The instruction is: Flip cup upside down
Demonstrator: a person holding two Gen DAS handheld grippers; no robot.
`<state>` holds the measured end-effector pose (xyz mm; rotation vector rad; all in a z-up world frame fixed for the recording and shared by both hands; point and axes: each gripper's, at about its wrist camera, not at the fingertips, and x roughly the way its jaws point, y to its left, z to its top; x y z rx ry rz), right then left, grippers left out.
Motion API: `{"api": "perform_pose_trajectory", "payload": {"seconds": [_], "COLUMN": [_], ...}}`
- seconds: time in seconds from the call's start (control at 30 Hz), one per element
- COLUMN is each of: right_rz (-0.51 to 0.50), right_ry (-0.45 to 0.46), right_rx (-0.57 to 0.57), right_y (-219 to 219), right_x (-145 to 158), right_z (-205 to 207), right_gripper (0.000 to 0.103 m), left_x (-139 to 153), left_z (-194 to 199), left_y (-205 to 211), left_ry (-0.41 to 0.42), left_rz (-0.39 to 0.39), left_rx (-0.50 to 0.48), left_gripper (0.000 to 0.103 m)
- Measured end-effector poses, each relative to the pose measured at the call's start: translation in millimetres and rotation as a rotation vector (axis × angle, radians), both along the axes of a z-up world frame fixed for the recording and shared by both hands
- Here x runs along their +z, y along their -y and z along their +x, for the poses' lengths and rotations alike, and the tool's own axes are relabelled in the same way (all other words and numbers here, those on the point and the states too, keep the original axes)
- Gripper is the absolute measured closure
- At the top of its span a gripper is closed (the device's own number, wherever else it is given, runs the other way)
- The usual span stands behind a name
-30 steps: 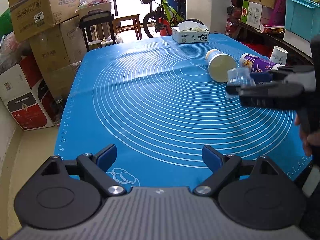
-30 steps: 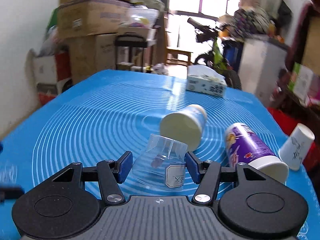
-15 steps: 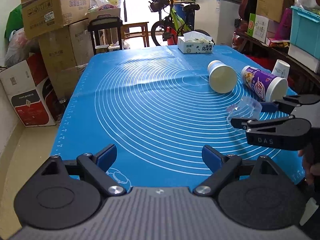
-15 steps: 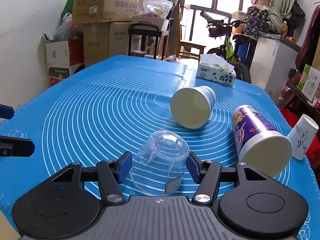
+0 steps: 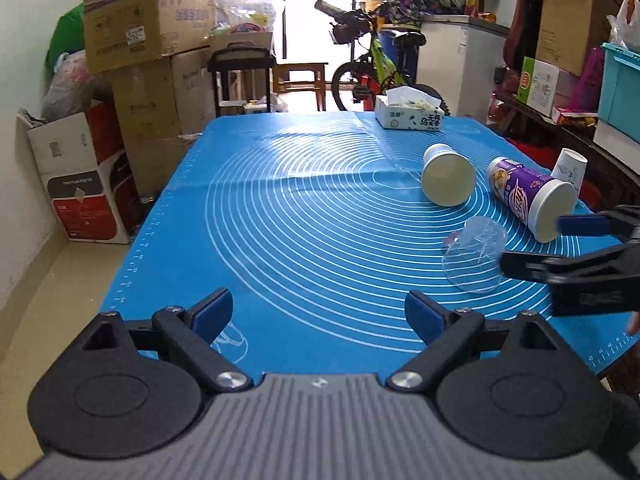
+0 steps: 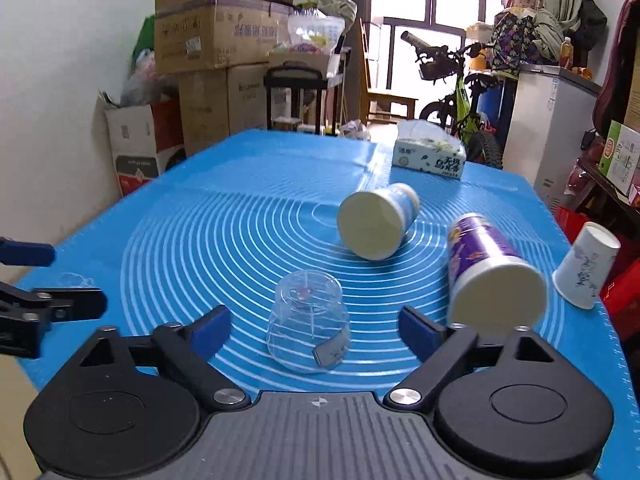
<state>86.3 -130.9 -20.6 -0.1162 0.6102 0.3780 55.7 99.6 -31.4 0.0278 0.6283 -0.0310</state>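
Your right gripper [image 6: 310, 328] has its jaws spread wide, and the clear plastic cup [image 6: 307, 326] stands between the two blue pads without touching either one; it rests mouth down on the blue mat [image 6: 200, 240], base up, so the flip itself looks done and you are at the release and back-away step. Your left gripper [image 5: 318, 314] hangs over the near edge of the table with its jaws equally wide and nothing in them, well apart from the cup. The next move calls for drawing the right gripper straight back toward you, keeping both pads off the thin walls, because a cup this light would probably slide or tip at a nudge. Just beyond it on the right lies the purple cup [image 6: 488, 268] on its side, and a little farther the cream paper cup [image 6: 376, 222], also on its side; neither blocks your retreat. At the far end sits the tissue box [image 6: 430, 156].
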Motion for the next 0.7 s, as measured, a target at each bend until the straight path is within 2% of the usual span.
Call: {"api": "perform_pose_trajectory", "payload": {"seconds": [0.13, 0.3, 0.47, 0.7], "right_rz": [-0.017, -0.024, -0.008, -0.018], "right_ry": [0.03, 0.02, -0.024, -0.033], "right_rx": [0.011, -0.004, -0.025, -0.04], "right_y": [14.9, 31.5, 45.3, 53.8], "right_x": [12.9, 22.0, 24.2, 23.3], "right_z": [-28.3, -55.9, -70.2, -83.7], "right_gripper": [0.006, 0.006, 0.006, 0.006], "left_x": [1.0, 4.5, 5.1, 6.9], "left_z": [-10.3, -20.5, -31.8, -46.9], "left_y": [10.3, 28.4, 44.1, 57.4], "left_ry": [0.004, -0.005, -0.013, -0.015], "left_rz": [-0.001, 0.004, 0.029, 0.03], "left_rx": [-0.023, -0.037, -0.047, -0.081], "left_gripper": [0.008, 0.007, 0.007, 0.006]}}
